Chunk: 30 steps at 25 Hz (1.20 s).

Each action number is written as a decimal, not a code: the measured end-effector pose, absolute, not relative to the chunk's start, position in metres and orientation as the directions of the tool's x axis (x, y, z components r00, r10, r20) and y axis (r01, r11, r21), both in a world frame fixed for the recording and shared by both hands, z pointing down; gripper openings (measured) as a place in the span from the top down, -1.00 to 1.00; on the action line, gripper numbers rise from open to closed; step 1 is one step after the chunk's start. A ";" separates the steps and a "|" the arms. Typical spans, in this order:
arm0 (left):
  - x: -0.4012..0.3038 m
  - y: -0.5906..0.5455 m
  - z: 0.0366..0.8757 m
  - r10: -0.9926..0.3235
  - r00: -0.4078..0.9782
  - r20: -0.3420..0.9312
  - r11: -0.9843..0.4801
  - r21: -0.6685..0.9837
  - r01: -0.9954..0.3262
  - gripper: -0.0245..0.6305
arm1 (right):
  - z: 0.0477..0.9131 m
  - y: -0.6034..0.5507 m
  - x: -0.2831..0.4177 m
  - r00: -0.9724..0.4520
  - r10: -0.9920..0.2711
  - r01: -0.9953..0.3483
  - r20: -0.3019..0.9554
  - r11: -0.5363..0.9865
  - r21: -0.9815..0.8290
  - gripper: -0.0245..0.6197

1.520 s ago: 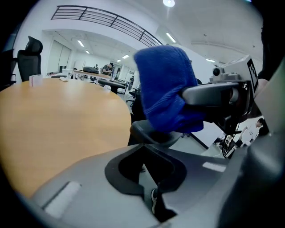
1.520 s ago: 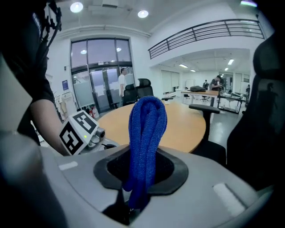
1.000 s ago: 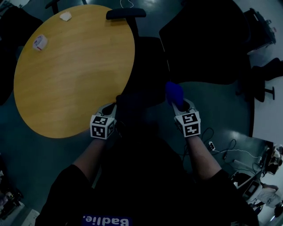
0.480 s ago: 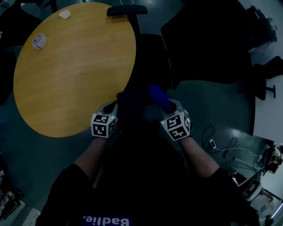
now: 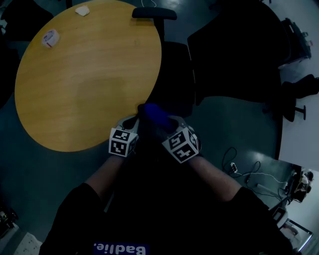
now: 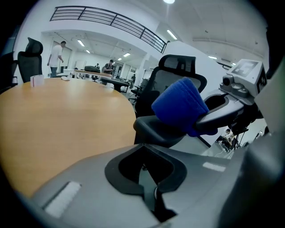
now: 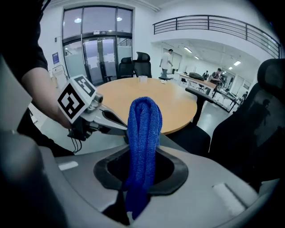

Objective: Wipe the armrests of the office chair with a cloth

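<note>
My right gripper [image 5: 167, 123] is shut on a folded blue cloth [image 5: 155, 114] that sticks out past its jaws. In the left gripper view the blue cloth [image 6: 180, 107] lies against the top of a black chair armrest [image 6: 158, 129]. My left gripper [image 5: 133, 120] is close beside it on the left, shut with nothing between its jaws. In the right gripper view the cloth [image 7: 143, 133] hangs down through the jaws, and the left gripper's marker cube [image 7: 76, 101] shows just behind it. The chair's far armrest [image 5: 154, 13] is at the top of the head view.
A round wooden table [image 5: 84, 74] fills the left, its edge next to the chair seat [image 5: 174, 74]. Two small white items [image 5: 50, 37] sit at its far side. Another dark chair [image 5: 234, 50] stands to the right. Cables [image 5: 244, 169] lie on the floor.
My right gripper has swung left with the blue cloth, from beside the chair to the near armrest, right next to the left gripper. The left gripper has hardly moved.
</note>
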State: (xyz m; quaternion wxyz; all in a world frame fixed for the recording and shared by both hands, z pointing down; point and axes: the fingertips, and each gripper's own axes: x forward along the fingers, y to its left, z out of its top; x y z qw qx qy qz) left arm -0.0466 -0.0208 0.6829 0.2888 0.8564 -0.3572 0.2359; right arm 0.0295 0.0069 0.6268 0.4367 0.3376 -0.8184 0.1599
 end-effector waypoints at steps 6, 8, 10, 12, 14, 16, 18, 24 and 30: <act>-0.048 -0.018 0.685 -0.479 0.658 0.581 -0.581 0.352 -0.734 0.89 | 0.628 0.011 -0.016 -0.421 -0.349 -0.609 0.837 0.793 0.024 0.62; -0.050 -0.019 0.685 -0.484 0.661 0.574 -0.578 0.357 -0.733 0.89 | 0.629 0.012 -0.030 -0.431 -0.328 -0.578 0.841 0.816 0.022 0.62; -0.053 -0.020 0.686 -0.486 0.664 0.568 -0.570 0.369 -0.734 0.89 | 0.629 0.013 -0.042 -0.444 -0.305 -0.561 0.842 0.828 0.004 0.62; -0.056 -0.021 0.687 -0.484 0.674 0.558 -0.561 0.393 -0.729 0.89 | 0.630 0.010 -0.052 -0.475 -0.283 -0.568 0.833 0.822 -0.044 0.62; -0.060 -0.022 0.690 -0.484 0.686 0.543 -0.551 0.421 -0.721 0.89 | 0.634 0.005 -0.059 -0.510 -0.272 -0.592 0.816 0.799 -0.104 0.62; -0.068 -0.017 0.698 -0.484 0.689 0.540 -0.533 0.442 -0.721 0.89 | 0.640 0.002 -0.067 -0.543 -0.256 -0.610 0.800 0.775 -0.166 0.62; -0.080 -0.009 0.706 -0.484 0.683 0.547 -0.506 0.462 -0.728 0.89 | 0.643 0.004 -0.079 -0.597 -0.217 -0.610 0.772 0.748 -0.261 0.62; -0.127 -0.009 0.697 -0.523 0.637 0.566 -0.445 0.456 -0.771 0.89 | 0.602 0.006 -0.126 -0.812 -0.126 -0.444 0.570 0.767 -0.463 0.62; -0.181 -0.034 0.655 -0.619 0.548 0.563 -0.377 0.399 -0.836 0.89 | 0.534 -0.036 -0.079 -0.855 -0.306 -0.484 0.419 0.762 -0.430 0.62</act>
